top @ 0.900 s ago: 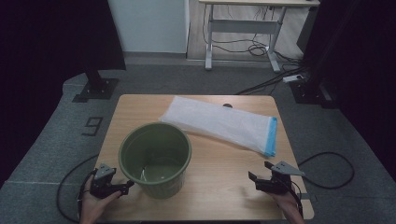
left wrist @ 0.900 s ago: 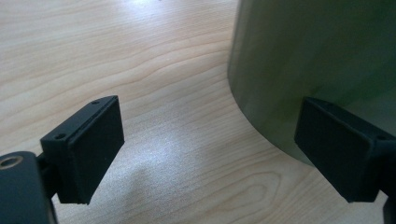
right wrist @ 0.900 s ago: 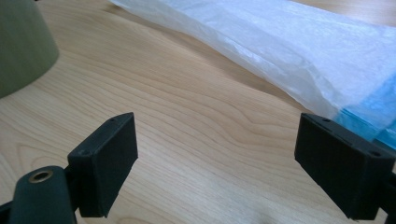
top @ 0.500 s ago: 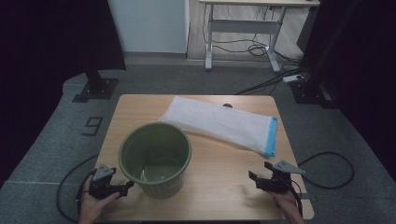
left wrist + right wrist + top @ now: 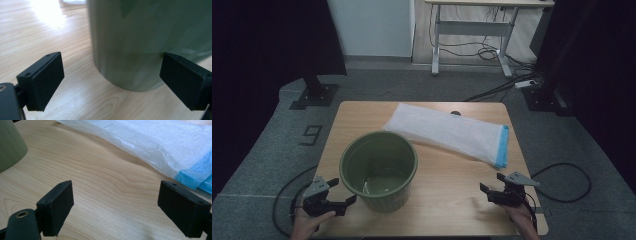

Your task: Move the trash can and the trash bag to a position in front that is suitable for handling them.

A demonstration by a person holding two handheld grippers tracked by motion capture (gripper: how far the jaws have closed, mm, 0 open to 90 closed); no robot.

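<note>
A green plastic bucket [image 5: 379, 170] stands upright on the wooden table [image 5: 452, 187], left of centre. Behind it lies a flat white plastic bag [image 5: 447, 131] with a blue strip [image 5: 502, 146] along its right end. My left gripper [image 5: 341, 192] rests at the front left corner, open, its jaws pointing at the bucket's wall [image 5: 130, 45] with nothing between them. At the front right, my right gripper [image 5: 486, 192] is open too, low over bare wood; in the right gripper view the bag [image 5: 155, 145] lies ahead and the bucket [image 5: 10, 145] sits at far left.
A cable [image 5: 562, 182] loops on the grey floor to the right of the table. A desk frame [image 5: 472, 35] with wires stands at the back. Dark stand bases [image 5: 314, 95] sit at both back corners.
</note>
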